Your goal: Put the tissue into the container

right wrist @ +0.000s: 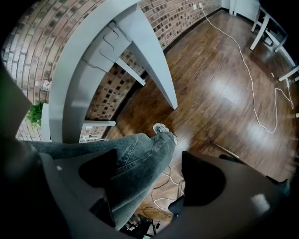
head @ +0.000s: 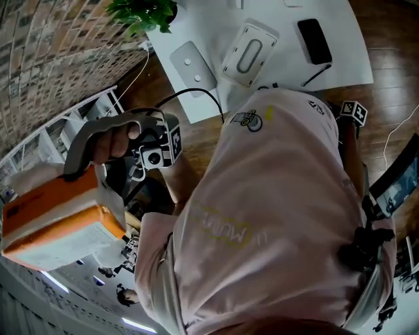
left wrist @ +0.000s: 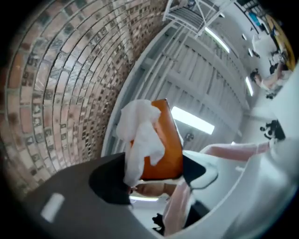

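My left gripper (head: 84, 171) is held in a hand at the left of the head view, shut on an orange and white tissue box (head: 55, 212). In the left gripper view the orange tissue box (left wrist: 163, 144) sits between the jaws of my left gripper (left wrist: 156, 176), and a white tissue (left wrist: 140, 135) sticks out of it. Of my right gripper only the marker cube (head: 353, 112) shows, beside the person's pink shirt. In its own view my right gripper (right wrist: 152, 179) is open with nothing between the jaws. A white case with an oval slot (head: 249, 53) lies on the white table (head: 209, 39).
The table also carries a black phone (head: 314, 40), a flat white plate (head: 193, 65) and a green plant (head: 144, 13). A brick wall (head: 46, 52) runs along the left. Below the right gripper are a jeans leg (right wrist: 135, 163), a wooden floor (right wrist: 224, 93) and loose cables (right wrist: 252, 84).
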Tool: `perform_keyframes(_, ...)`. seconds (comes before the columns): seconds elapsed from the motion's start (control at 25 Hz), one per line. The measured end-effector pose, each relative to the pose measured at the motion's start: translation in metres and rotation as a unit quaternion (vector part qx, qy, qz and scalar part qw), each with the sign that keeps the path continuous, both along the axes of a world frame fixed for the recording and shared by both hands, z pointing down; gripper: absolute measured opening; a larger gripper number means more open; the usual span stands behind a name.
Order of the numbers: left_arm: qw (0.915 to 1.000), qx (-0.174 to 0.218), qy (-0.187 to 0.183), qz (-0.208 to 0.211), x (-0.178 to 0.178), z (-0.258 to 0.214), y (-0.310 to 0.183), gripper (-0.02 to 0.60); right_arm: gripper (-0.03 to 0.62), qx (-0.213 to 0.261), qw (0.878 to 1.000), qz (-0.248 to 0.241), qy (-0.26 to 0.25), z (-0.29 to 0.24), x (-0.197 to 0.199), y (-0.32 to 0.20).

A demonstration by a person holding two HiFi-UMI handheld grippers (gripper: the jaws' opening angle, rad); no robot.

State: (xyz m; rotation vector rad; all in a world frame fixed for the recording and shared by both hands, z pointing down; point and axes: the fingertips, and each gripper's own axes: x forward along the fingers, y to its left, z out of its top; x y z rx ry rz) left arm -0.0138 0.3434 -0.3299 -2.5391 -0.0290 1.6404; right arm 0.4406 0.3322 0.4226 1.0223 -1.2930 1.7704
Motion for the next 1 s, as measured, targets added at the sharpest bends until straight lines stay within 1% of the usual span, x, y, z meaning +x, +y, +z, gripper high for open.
perform_keyframes(0.04,0.9990,-0.020,-0.028,-0.029,0.005,0.005,-0.005,0.325,0.431,0.000,1.000,-0.001,0.000,0.000,0.000,0.000)
perform_keyframes(0.08,0.9948,-0.045,-0.065,-0.064,0.009,0.013,-0.011,0.325,0.431,0.000,1.000,-0.001,0.001,-0.001,0.001,0.001)
perform_keyframes(0.12,0.9863,-0.072,-0.108,-0.102,0.012,0.023,-0.019,0.325,0.431,0.000,1.000,-0.001,0.002,-0.001,0.002,0.001)
perform_keyframes(0.16,0.9723,-0.100,-0.156,-0.143,0.014,0.036,-0.028,0.325,0.430,-0.001,1.000,0.000,0.004,-0.001,0.002,0.002)
perform_keyframes(0.2,0.9524,-0.129,-0.207,-0.183,0.016,0.052,-0.038,0.327,0.431,-0.002,1.000,0.000,0.005,-0.001,0.003,0.002)
perform_keyframes(0.24,0.9266,-0.158,-0.259,-0.222,0.017,0.069,-0.049,0.327,0.430,-0.003,1.000,0.001,0.006,0.000,0.004,0.003)
perform_keyframes(0.28,0.8957,-0.186,-0.310,-0.259,0.018,0.088,-0.060,0.325,0.430,-0.004,1.000,0.001,0.006,0.000,0.005,0.003)
perform_keyframes(0.32,0.8610,-0.216,-0.358,-0.290,0.020,0.109,-0.071,0.325,0.430,-0.005,1.000,0.001,0.005,0.001,0.006,0.003)
perform_keyframes(0.36,0.8240,-0.245,-0.402,-0.315,0.021,0.132,-0.081,0.325,0.430,-0.006,1.000,0.001,0.004,0.002,0.007,0.004)
perform_keyframes(0.4,0.7870,-0.277,-0.441,-0.330,0.023,0.159,-0.091,0.325,0.430,-0.007,1.000,0.001,0.004,0.003,0.008,0.004)
perform_keyframes(0.44,0.7516,-0.311,-0.475,-0.336,0.025,0.188,-0.099,0.324,0.430,-0.008,1.000,0.002,0.004,0.003,0.008,0.005)
perform_keyframes(0.48,0.7185,-0.347,-0.503,-0.331,0.025,0.221,-0.102,0.324,0.430,-0.008,1.000,0.003,0.004,0.004,0.009,0.006)
perform_keyframes(0.52,0.6885,-0.384,-0.525,-0.320,0.023,0.257,-0.101,0.322,0.430,-0.009,1.000,0.004,0.003,0.005,0.009,0.007)
perform_keyframes(0.56,0.6619,-0.423,-0.539,-0.305,0.022,0.290,-0.097,0.322,0.430,-0.009,1.000,0.004,0.002,0.005,0.009,0.007)
perform_keyframes(0.64,0.6107,-0.504,-0.542,-0.282,0.022,0.348,-0.094,0.324,0.430,-0.008,1.000,0.004,-0.001,0.005,0.005,0.006)
perform_keyframes(0.68,0.5847,-0.536,-0.543,-0.277,0.021,0.377,-0.092,0.324,0.430,-0.007,1.000,0.005,-0.003,0.006,0.003,0.006)
perform_keyframes(0.72,0.5607,-0.557,-0.548,-0.274,0.020,0.403,-0.088,0.324,0.430,-0.007,1.000,0.007,-0.004,0.006,0.002,0.007)
perform_keyframes(0.76,0.5393,-0.571,-0.557,-0.270,0.024,0.425,-0.084,0.322,0.430,-0.006,1.000,0.009,-0.005,0.006,0.002,0.009)
perform_keyframes(0.84,0.5026,-0.584,-0.582,-0.260,0.037,0.452,-0.081,0.324,0.430,-0.006,1.000,0.011,-0.006,0.008,0.003,0.011)
perform_keyframes(0.88,0.4827,-0.586,-0.597,-0.258,0.043,0.461,-0.081,0.324,0.430,-0.007,1.000,0.013,-0.006,0.010,0.003,0.012)
perform_keyframes(0.92,0.4588,-0.586,-0.615,-0.260,0.047,0.469,-0.082,0.324,0.430,-0.008,1.000,0.016,-0.006,0.012,0.004,0.014)
perform_keyframes(1.0,0.4053,-0.575,-0.657,-0.271,0.049,0.488,-0.087,0.325,0.430,-0.011,1.000,0.024,-0.003,0.015,0.007,0.019)
